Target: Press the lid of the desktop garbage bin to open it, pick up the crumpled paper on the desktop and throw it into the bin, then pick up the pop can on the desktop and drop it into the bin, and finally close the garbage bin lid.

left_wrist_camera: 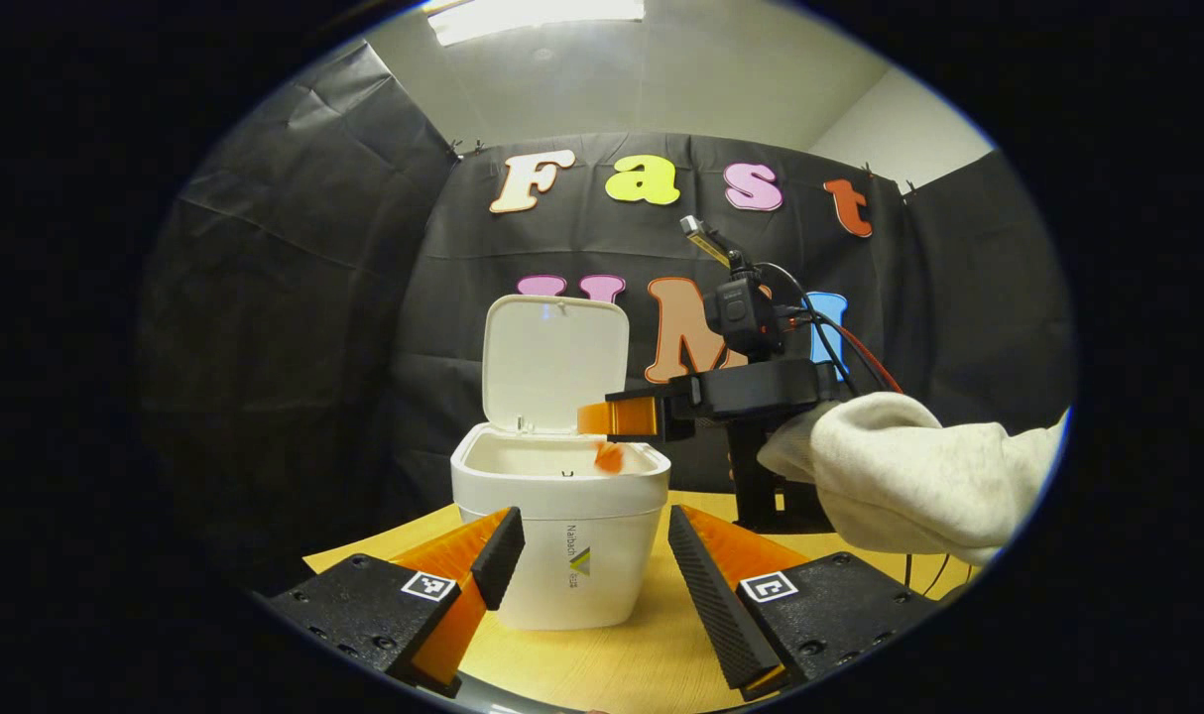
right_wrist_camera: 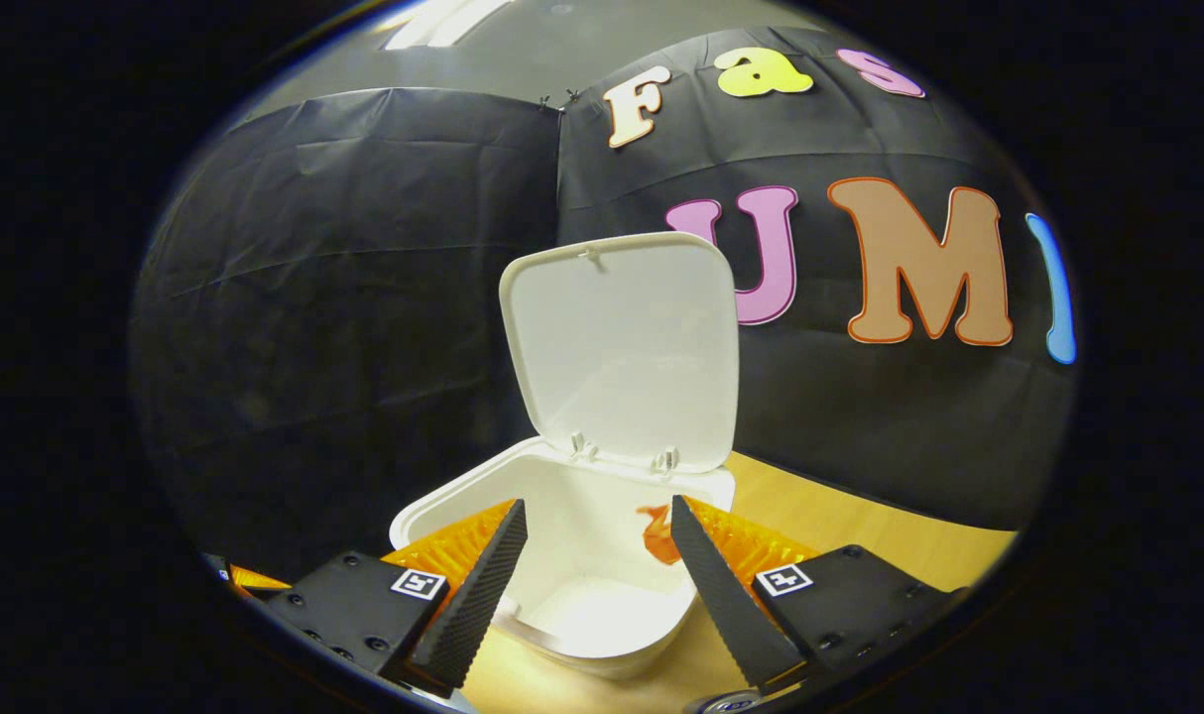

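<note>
Both fingers of the left gripper (left_wrist_camera: 584,565) stand wide apart, holding nothing, just in front of the white bin (left_wrist_camera: 562,516). Its lid (left_wrist_camera: 554,362) stands up so things can drop in. Above the bin, the right gripper (right_wrist_camera: 592,570) is spread wide; an orange scrap (right_wrist_camera: 659,534) falls inside.

Staged recording booth, not lived-in room. Evidence: creased black cloth backdrop (left_wrist_camera: 295,268) clipped up on all sides; plain white wall and ceiling (left_wrist_camera: 662,89) above cloth; ceiling light panel (left_wrist_camera: 533,15); small wooden tabletop (left_wrist_camera: 602,664); handheld camera rig (left_wrist_camera: 751,317) with trailing cables.
</note>
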`<state>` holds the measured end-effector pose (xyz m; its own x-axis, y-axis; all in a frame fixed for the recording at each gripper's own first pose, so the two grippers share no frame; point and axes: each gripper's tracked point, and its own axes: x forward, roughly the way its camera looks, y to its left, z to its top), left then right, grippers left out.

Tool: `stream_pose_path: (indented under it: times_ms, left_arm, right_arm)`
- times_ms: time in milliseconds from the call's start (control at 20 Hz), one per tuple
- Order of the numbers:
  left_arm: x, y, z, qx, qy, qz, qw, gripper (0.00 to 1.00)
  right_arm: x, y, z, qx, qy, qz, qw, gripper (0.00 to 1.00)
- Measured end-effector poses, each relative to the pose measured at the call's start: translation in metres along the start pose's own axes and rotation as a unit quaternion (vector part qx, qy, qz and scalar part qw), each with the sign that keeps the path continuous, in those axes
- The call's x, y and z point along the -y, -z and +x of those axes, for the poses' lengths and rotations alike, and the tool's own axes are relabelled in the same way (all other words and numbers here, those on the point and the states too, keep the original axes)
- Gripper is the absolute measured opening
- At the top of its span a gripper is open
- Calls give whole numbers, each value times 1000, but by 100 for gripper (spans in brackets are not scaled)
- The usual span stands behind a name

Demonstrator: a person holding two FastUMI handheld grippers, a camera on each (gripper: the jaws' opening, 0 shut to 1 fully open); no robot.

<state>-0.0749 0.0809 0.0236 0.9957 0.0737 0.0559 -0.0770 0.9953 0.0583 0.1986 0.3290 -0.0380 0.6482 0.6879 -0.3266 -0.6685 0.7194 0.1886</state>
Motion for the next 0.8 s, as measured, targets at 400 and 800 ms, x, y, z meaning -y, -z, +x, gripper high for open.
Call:
stream_pose_path:
  times_ms: [400, 800]
  left_arm:
    - [48, 12, 15, -8, 68, -6, 998, 88]
    - [122, 72, 52, -42, 161, 11, 986, 88]
  right_arm:
    - [38, -12, -42, 13, 58, -26, 998, 98]
    - [115, -18, -150, 43, 180, -31, 982, 99]
